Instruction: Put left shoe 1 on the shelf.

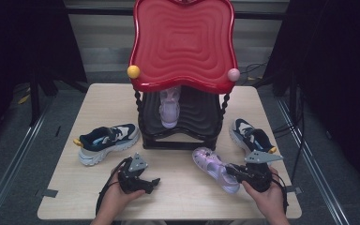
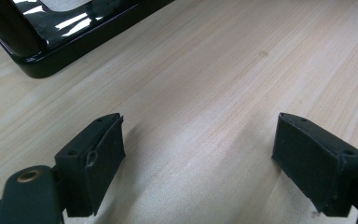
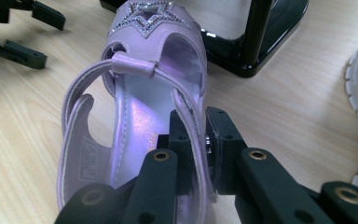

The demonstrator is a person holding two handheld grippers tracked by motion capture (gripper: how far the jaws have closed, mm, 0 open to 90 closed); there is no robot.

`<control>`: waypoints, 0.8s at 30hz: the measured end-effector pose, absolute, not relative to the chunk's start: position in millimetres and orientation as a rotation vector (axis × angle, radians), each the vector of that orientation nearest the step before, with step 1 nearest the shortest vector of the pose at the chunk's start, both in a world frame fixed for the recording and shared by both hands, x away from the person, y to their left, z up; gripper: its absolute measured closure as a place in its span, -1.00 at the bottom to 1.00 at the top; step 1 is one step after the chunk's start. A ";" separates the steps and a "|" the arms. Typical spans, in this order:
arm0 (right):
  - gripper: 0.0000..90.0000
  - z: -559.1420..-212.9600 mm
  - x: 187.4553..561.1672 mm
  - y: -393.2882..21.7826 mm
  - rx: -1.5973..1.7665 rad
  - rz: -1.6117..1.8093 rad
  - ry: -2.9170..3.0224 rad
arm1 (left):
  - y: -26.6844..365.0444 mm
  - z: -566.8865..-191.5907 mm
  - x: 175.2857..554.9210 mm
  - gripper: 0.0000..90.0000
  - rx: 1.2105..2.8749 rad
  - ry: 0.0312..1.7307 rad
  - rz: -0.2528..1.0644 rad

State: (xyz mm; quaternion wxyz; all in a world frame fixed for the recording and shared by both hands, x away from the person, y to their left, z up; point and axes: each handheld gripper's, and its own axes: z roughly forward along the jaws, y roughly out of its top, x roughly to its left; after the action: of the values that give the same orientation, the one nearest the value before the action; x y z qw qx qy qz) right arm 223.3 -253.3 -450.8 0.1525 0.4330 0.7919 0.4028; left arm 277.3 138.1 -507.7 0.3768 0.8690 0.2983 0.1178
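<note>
The work in hand looks like loading shoes onto the red-topped black shoe rack at the back of the surface, and it seems about a quarter done. 1 purple sandal already sits on the rack's lower shelf, toe toward the person. Its mate, the purple star sandal, lies on the surface just in front of the rack's right corner, and the right tool is pressed together on the sandal's side wall near the heel, 1 pad inside the shoe and 1 outside. I judge this to be the pick-up step, with the carry to the shelf yet to come.

The left tool rests low over bare wood with its jaws spread wide and nothing between them, the rack's black base off to one side.

Count: 4 shoes in all, namely 2 purple sandals and 2 navy-and-white sneakers. 1 sneaker lies left of the rack, the other sneaker right of it. 3 shoes remain off the rack. There is 1 rack and there are 2 tools.
</note>
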 end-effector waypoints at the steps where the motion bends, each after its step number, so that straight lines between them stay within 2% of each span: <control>1: 0.81 -443.9 221.8 -252.4 1.236 1.153 2.267 | 138.0 -507.7 277.3 -0.65 2.222 0.762 0.301; 15: 0.82 -397.8 226.6 -246.5 1.231 1.263 2.147 | 138.1 -507.7 277.3 -0.65 2.223 0.763 0.301; 24: 0.82 -389.9 237.4 -230.1 1.273 1.270 2.032 | 138.1 -507.7 277.3 -0.65 2.223 0.762 0.301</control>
State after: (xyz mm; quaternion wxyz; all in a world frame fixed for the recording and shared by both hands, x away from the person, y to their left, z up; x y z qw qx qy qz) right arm 237.4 -230.1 -389.9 0.2125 0.4584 0.7318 0.4574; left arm 277.3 138.1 -507.7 0.3766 0.8692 0.2981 0.1178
